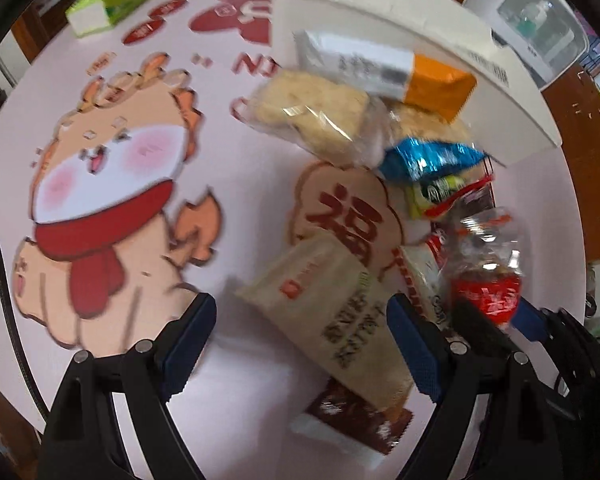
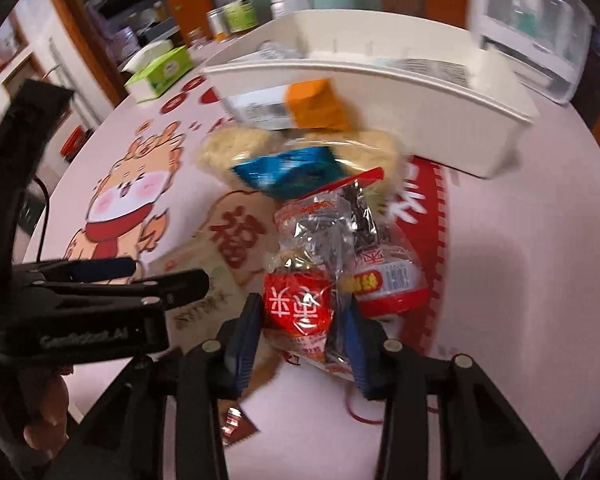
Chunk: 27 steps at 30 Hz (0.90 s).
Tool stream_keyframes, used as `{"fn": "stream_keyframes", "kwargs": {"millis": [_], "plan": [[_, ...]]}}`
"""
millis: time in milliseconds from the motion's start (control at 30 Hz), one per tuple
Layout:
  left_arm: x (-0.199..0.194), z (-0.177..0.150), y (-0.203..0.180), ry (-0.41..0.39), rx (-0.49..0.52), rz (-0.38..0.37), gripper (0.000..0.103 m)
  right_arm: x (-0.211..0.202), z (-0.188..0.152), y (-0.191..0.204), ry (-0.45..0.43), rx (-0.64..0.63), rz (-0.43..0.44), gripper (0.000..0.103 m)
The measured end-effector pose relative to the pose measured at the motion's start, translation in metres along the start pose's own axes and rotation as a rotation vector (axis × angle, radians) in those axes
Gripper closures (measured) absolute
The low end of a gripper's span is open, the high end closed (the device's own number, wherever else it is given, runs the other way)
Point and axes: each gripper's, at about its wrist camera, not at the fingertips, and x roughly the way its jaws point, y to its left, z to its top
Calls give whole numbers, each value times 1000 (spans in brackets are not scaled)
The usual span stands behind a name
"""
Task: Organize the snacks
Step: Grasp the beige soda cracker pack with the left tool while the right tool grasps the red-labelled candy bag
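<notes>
Our right gripper (image 2: 302, 334) pinches the red bag (image 2: 300, 304) at the pile's near edge, in front of the bin (image 2: 440, 120). Our left gripper (image 1: 300, 344) gapes over the beige packet (image 1: 332, 312) beside it. Crinkly film could slip, dragging neighbours.

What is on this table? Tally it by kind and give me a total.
Clear rice-cake packs: 2
Red-topped clear bag: 1
Other wrapped packets: 5 at least; the pile overlaps
Orange-and-white box: 1
Tissue box: 1
White tray: 1
Total: 11 at least
</notes>
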Motion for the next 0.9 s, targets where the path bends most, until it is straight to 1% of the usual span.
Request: {"fn": "stream_keyframes", "kwargs": {"millis": [67, 133, 167, 300, 333, 367, 400, 467, 600, 633, 667, 700, 733, 767, 800, 833, 900], "plan": [[10, 1, -7, 39, -12, -3, 17, -1, -3, -11, 2, 29, -6, 63], [19, 3, -14, 73, -33, 11, 16, -2, -6, -22, 3, 58, -8, 63], [21, 5, -20, 69, -35, 40, 16, -3, -7, -28, 1, 69, -17, 63], [30, 11, -36, 90, -41, 117, 16, -5, -12, -41, -4, 100, -21, 63], [30, 12, -40, 91, -35, 128, 20, -5, -14, -43, -2, 107, -20, 63], [30, 12, -46, 90, -25, 132, 28, -5, -15, -45, 0, 115, -17, 63], [29, 11, -51, 89, -13, 127, 32, -6, -17, -47, 1, 121, -17, 63], [26, 7, -60, 88, 10, 108, 46, -7, -19, -51, 3, 129, -11, 63], [21, -3, -58, 67, 40, 65, 48, -11, -23, -53, 0, 127, -3, 63], [19, -5, -53, 58, 44, 63, 51, -13, -23, -53, -1, 126, -1, 63], [13, -7, -50, 31, 49, 48, 58, -14, -24, -53, -2, 125, 2, 63], [8, -6, -43, 14, 57, 43, 62, -16, -24, -53, -4, 122, 6, 63], [3, -8, -41, -2, 69, 53, 77, -17, -23, -52, -6, 119, 7, 64], [-5, -8, -41, -30, 80, 39, 89, -19, -23, -51, -11, 114, 12, 64], [-12, -7, -41, -42, 84, 38, 91, -21, -21, -49, -17, 109, 17, 64], [-19, -5, -42, -54, 90, 52, 92, -24, -21, -48, -20, 107, 20, 64], [-32, -3, -40, -85, 92, 42, 92, -32, -15, -45, -39, 97, 33, 64]]}}
